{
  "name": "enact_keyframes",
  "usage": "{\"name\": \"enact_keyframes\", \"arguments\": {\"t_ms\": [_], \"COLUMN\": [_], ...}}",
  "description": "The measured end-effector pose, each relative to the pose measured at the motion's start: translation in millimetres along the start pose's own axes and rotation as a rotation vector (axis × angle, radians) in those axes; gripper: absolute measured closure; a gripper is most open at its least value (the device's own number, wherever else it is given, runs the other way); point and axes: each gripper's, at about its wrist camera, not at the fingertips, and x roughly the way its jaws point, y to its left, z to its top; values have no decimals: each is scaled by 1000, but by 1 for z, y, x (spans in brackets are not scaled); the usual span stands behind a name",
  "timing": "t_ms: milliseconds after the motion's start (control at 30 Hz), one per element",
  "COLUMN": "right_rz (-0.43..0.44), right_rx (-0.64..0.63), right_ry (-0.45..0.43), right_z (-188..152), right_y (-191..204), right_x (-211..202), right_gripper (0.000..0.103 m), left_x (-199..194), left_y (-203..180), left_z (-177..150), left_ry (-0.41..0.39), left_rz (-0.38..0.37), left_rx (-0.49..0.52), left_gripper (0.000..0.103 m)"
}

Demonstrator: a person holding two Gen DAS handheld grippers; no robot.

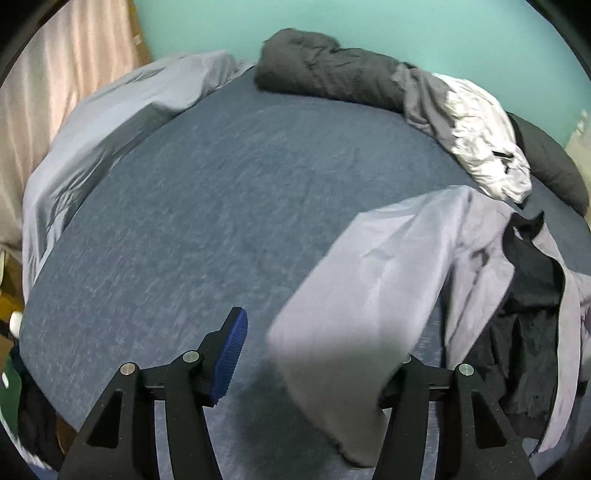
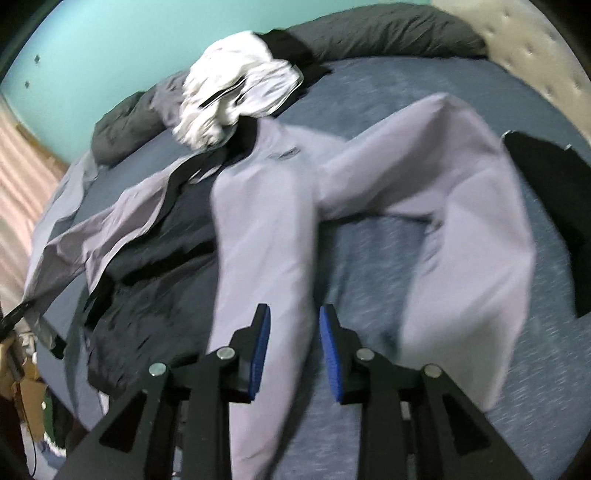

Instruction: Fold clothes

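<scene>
Right gripper [image 2: 294, 347]: blue pads set narrow, with a band of the lavender jacket [image 2: 369, 192] running straight through the gap; fabric looks loose between them, so I read it as not clamped yet, though motion blur makes contact hard to call. Left gripper [image 1: 314, 354]: jaws wide, left pad clear over the blue bed sheet [image 1: 240, 184], right pad hidden behind a sleeve of the same jacket draped across it; whether that pad touches cloth I cannot tell. Jacket sprawls on the bed, front open, dark lining [image 2: 155, 266] exposed, sleeves splayed, nothing squared up, so not folded. A white garment [image 2: 236, 96] sits crumpled near the dark pillows [image 2: 388, 33] just beyond the collar. Risks: right jaws closing on one slippery layer, so the panel slides out on lift; the left sleeve snagging on the hidden finger and dragging the body askew; pulling the collar could drag the white garment along.
</scene>
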Motion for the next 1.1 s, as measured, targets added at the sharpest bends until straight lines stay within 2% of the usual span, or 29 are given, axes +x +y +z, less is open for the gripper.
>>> {"name": "enact_keyframes", "arguments": {"t_ms": [233,333,400,533,567,633,800,967,1100], "right_rz": [19,21,22,24,25,26,43,72,117], "right_rx": [-14,-16,-17,-19,-19,-21,-40,-101,-145], "right_ry": [27,39,46,62,66,73,117,171,199], "right_z": [-21,-28,-33,-42,-44,-49,-67,-90,-102], "right_y": [10,13,14,18,19,20,30,53,73], "right_x": [2,0,-2,-5,-5,-7,-1,13,26], "right_gripper": [76,76,75,73,64,54,54,54,54], "left_x": [-13,-22,-21,-12,-7,2,32,52,61], "left_y": [33,37,24,-16,-29,-54,-107,-139,-144], "left_z": [-4,-8,-15,-37,-45,-61,-103,-130,-140], "left_ry": [8,-2,21,78,96,131,235,296,325], "left_rz": [64,49,-8,-109,-138,-188,-273,-300,-315], "left_rx": [-30,-46,-21,60,78,109,176,189,162], "left_gripper": [41,41,35,31,31,31,31,31,31]}}
